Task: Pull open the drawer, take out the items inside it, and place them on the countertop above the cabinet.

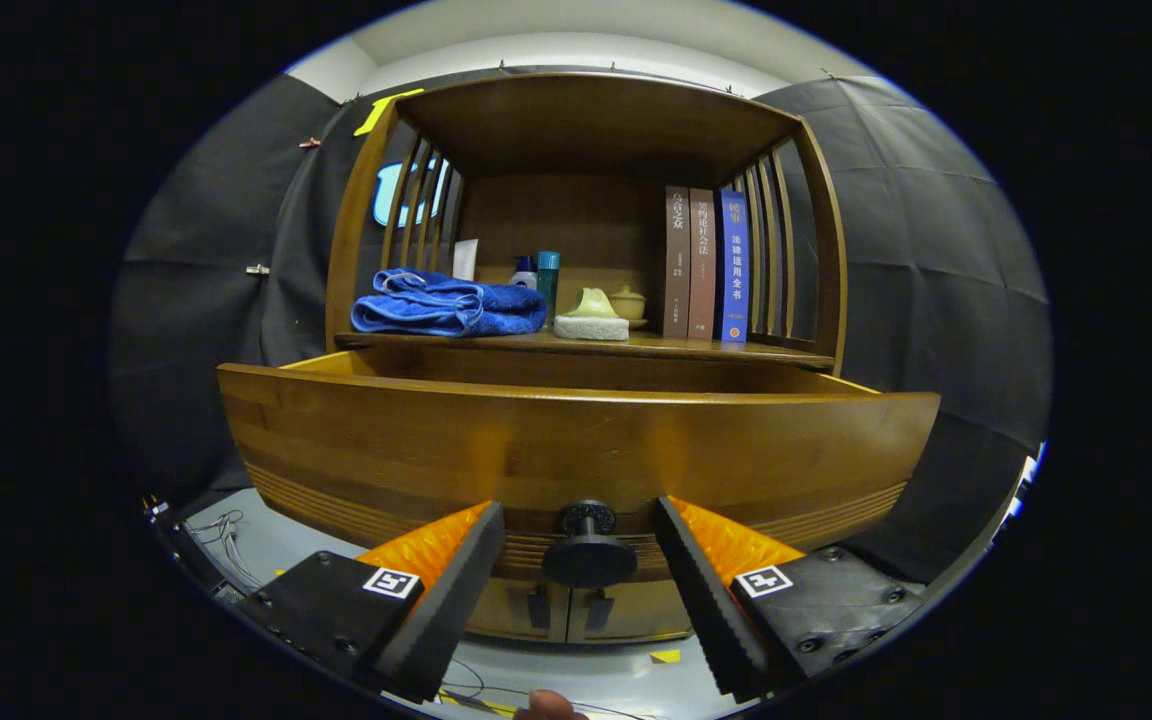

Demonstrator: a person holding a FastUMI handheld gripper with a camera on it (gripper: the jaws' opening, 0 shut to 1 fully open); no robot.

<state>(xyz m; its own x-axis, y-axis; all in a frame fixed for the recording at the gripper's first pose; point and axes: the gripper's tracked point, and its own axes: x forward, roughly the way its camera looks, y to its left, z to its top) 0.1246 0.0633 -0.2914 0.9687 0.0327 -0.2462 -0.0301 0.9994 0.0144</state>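
Note:
A wooden cabinet stands ahead with its drawer (576, 450) pulled out toward me. The drawer's front panel hides what lies inside. A dark round knob (588, 550) sticks out from the lower middle of that panel. My gripper (581, 540) is open, and the knob sits in the gap between the two fingers without either one touching it. Above the drawer runs the countertop (726, 348) of the cabinet.
On the countertop lie a folded blue towel (448, 305), two small bottles (539, 275), a pale sponge-like block (591, 327), a small lidded pot (627, 302) and three upright books (704, 265). Slatted side rails and a wooden top enclose the shelf. Cables lie on the floor at the left.

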